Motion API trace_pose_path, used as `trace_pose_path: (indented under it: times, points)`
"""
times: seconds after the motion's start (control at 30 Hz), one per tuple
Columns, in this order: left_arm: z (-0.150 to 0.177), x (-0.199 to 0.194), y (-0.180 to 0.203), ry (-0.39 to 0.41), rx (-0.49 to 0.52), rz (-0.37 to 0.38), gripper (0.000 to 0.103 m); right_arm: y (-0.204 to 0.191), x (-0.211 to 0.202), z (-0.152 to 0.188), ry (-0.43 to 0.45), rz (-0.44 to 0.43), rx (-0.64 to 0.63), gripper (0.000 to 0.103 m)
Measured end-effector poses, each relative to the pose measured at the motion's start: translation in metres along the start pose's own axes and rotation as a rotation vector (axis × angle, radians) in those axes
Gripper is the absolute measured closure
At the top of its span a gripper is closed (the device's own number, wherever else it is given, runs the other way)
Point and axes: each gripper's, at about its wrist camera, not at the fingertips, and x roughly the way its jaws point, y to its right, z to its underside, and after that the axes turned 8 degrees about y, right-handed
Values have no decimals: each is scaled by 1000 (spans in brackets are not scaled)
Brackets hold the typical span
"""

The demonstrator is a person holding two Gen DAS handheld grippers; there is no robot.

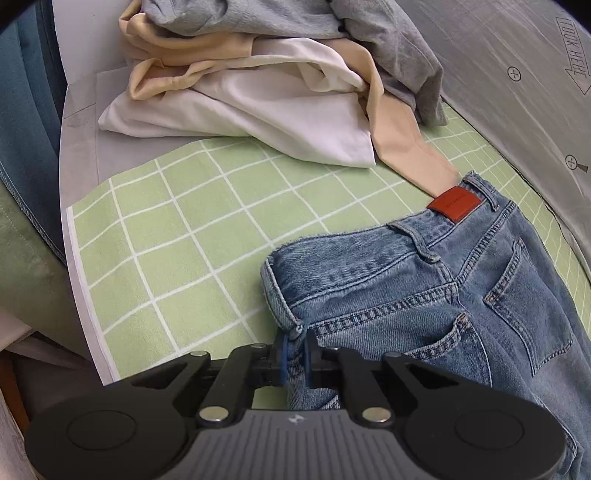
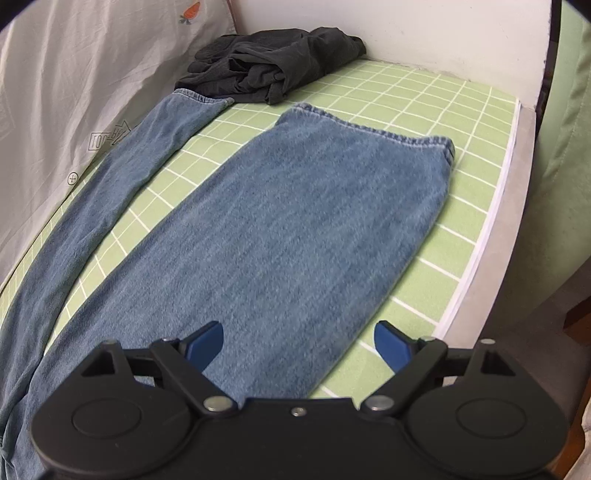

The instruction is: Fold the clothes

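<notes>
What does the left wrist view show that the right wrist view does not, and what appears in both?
Left wrist only: the left claw shut on the jeans' waistband, the red patch, and a pile of white, beige and grey clothes.
Right wrist only: the open right claw, both jean legs spread flat, and a dark garment.
Both: the jeans and green checked sheet.

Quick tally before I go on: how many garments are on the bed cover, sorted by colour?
Blue: 1, the jeans
Grey: 1, a top
Beige: 1, a garment
White: 1, a shirt
Dark grey: 1, a crumpled garment
Total: 5, as far as the pile shows; pieces could be hidden beneath it.
</notes>
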Motion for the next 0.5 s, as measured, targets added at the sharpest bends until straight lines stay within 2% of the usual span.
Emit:
trace_pose_path:
  times: [0.1, 0.2, 0.3, 0.4, 0.47, 0.5]
  points:
    - [-8, 4, -11, 14, -8, -41, 93, -13, 1, -6, 14, -21, -27, 14]
    - [-11, 7, -14, 0, -5, -46, 92, -28, 8, -13, 7, -51, -47, 15]
    - [-7, 6, -7, 11, 36, -66, 92, -45, 23, -25, -6, -79, -78, 21]
    - [-3, 6, -1, 19, 49, -87, 92, -60, 43, -43, -14, -112, -82, 30]
    - [-3, 6, 1, 21, 47, -96, 92, -73, 61, -62, -9, -137, -82, 44]
    - [-3, 6, 1, 21, 44, -100, 91, -79, 69, -68, -7, -147, -88, 47]
